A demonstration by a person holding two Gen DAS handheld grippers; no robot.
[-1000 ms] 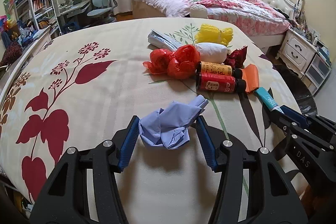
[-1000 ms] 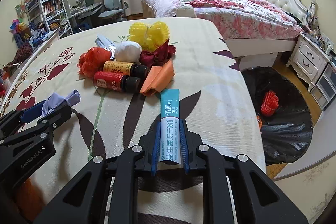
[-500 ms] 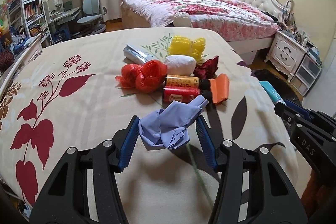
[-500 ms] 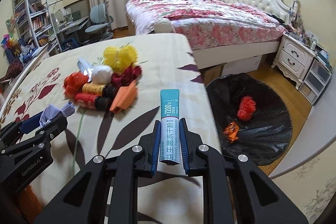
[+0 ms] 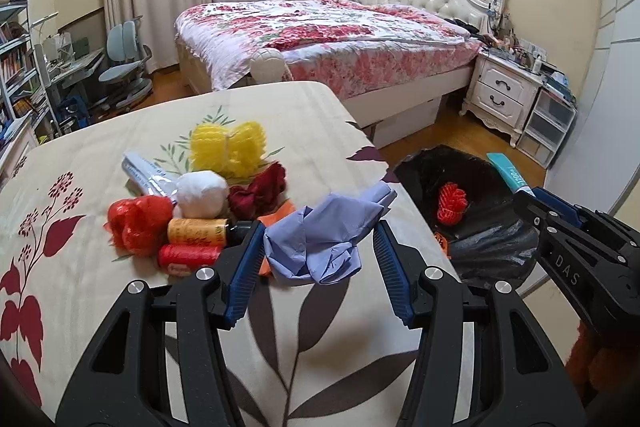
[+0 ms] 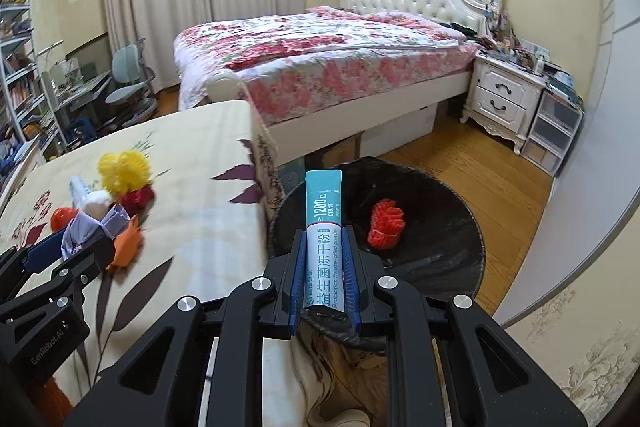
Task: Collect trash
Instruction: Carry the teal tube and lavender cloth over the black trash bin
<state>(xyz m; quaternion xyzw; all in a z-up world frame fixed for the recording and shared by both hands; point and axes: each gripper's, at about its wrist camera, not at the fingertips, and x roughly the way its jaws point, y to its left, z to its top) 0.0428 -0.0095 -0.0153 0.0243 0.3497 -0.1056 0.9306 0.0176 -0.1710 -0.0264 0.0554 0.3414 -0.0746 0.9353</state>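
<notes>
swung off the table (image 5: 320,115) toward the bin (image 6: 460,219) since earlier. left view: floral cloth, bed (image 5: 320,31) behind; left gripper (image 5: 316,247) clamped on crumpled blue glove (image 5: 320,243), above table edge. right view: wood floor; right gripper (image 6: 324,247) pinching teal sachet (image 6: 324,219) over black-lined bin.

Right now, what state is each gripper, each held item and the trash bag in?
Left gripper: shut on the blue glove.
Right gripper: shut on the sachet, above the trash bag.
Trash bag: open, red net inside.
Two bottles: lying down, capped.
</notes>
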